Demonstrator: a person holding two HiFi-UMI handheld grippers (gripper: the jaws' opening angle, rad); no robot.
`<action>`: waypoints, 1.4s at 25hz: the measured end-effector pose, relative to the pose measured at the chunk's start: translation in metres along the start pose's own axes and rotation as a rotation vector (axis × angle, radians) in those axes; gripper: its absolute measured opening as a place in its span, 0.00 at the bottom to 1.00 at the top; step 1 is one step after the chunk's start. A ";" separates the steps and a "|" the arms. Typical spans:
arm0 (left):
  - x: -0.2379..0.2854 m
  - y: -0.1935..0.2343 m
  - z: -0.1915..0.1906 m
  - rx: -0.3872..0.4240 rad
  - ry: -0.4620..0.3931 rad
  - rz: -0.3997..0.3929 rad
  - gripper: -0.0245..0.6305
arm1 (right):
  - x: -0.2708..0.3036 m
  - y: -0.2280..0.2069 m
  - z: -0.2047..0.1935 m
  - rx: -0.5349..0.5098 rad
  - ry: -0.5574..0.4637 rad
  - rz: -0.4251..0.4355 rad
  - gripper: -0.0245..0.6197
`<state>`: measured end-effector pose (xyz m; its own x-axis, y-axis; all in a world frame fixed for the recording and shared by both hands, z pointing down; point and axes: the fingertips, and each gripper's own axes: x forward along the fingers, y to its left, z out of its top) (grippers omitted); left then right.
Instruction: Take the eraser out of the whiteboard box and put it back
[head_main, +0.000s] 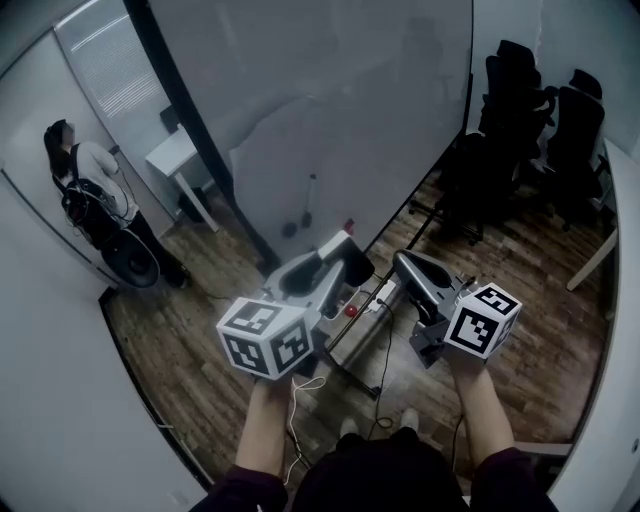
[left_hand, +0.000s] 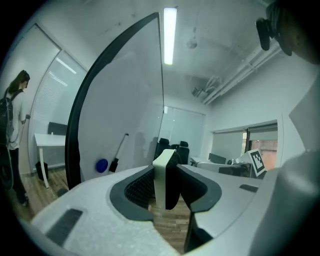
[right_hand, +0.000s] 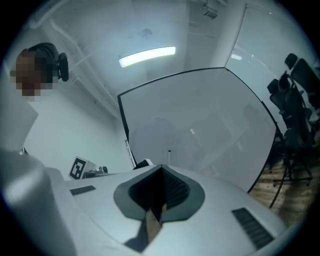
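Left gripper clamped on the eraser. White back lay against one pad and the dark face against the other, with the block upright between the jaws. The eraser was held up in the air, in front of the whiteboard and not touching it.

Right gripper sat just beside the left, jaws together, nothing between them. Both pointed roughly level toward the board.

Low on the board were a marker and a blue magnet.

A person stood far left, near a white desk. Black chairs were off to the right. Wood floor.
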<state>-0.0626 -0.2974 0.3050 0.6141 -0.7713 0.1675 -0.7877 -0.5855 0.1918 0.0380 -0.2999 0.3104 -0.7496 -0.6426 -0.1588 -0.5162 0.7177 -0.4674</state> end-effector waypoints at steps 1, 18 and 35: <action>-0.004 -0.004 0.006 0.004 -0.016 -0.004 0.25 | -0.001 0.003 0.004 -0.007 -0.009 0.006 0.04; -0.019 -0.010 0.025 0.018 -0.081 0.004 0.24 | 0.000 0.017 0.013 -0.027 -0.022 0.037 0.04; -0.019 0.009 0.009 0.030 -0.060 0.058 0.24 | 0.013 0.009 -0.005 -0.048 0.016 0.018 0.04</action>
<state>-0.0815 -0.2901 0.2950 0.5642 -0.8169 0.1195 -0.8234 -0.5460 0.1546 0.0216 -0.2998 0.3086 -0.7653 -0.6253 -0.1525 -0.5215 0.7413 -0.4225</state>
